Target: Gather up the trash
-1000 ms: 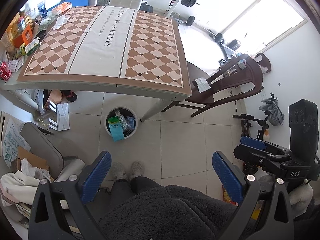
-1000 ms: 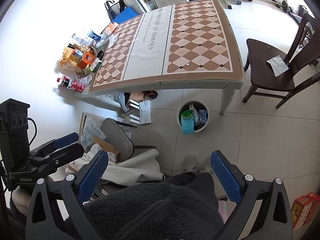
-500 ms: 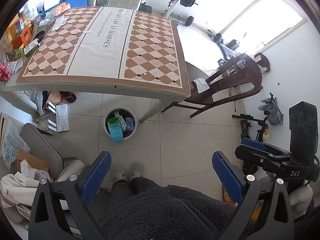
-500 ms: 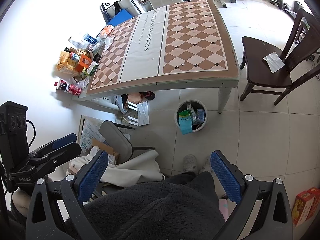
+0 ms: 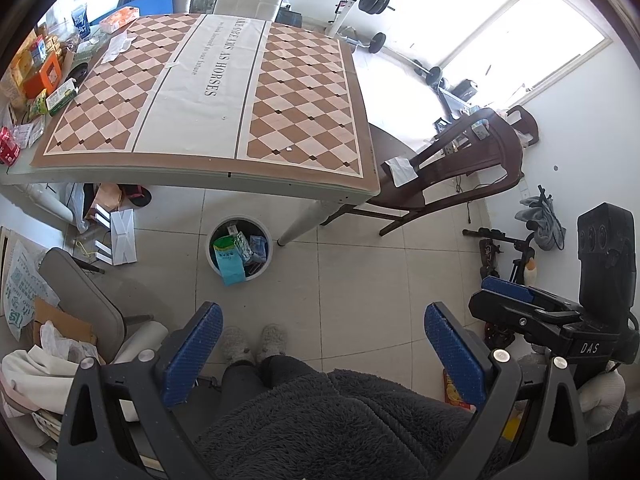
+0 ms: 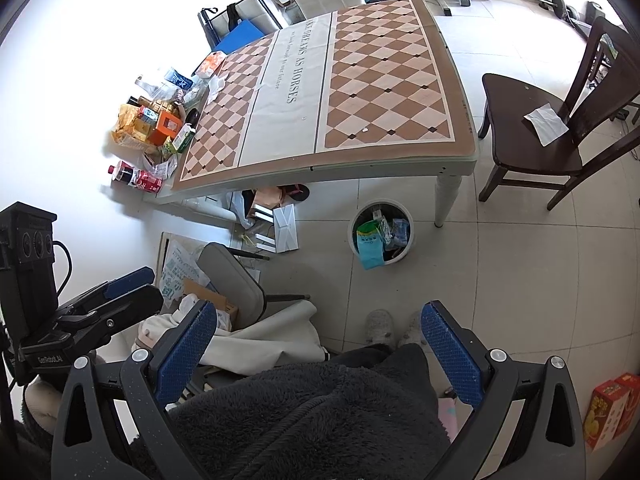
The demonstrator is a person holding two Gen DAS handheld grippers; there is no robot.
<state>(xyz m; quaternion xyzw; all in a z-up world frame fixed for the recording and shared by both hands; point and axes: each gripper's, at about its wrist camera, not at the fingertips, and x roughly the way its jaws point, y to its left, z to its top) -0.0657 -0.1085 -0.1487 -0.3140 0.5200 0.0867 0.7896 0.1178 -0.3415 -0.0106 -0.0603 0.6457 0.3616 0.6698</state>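
A round white trash bin (image 5: 211,246) stands on the floor by the table leg, holding a teal bag (image 5: 229,259) and other wrappers; it also shows in the right wrist view (image 6: 403,213). My left gripper (image 5: 322,350) is open and empty, held high above the floor and my feet. My right gripper (image 6: 316,346) is open and empty too, beside it. A crumpled white tissue (image 5: 116,46) lies on the table's far left, near snack boxes and packets (image 6: 158,128).
A table (image 5: 208,92) with a checkered cloth fills the middle. A dark wooden chair (image 6: 532,140) with a white paper (image 6: 546,122) on its seat stands right. A grey chair, cardboard and bags (image 5: 60,320) lie on the floor at left.
Both grippers have risen or drawn back slightly; the table and bin sit a little farther and lower in view. Both stay open and empty.
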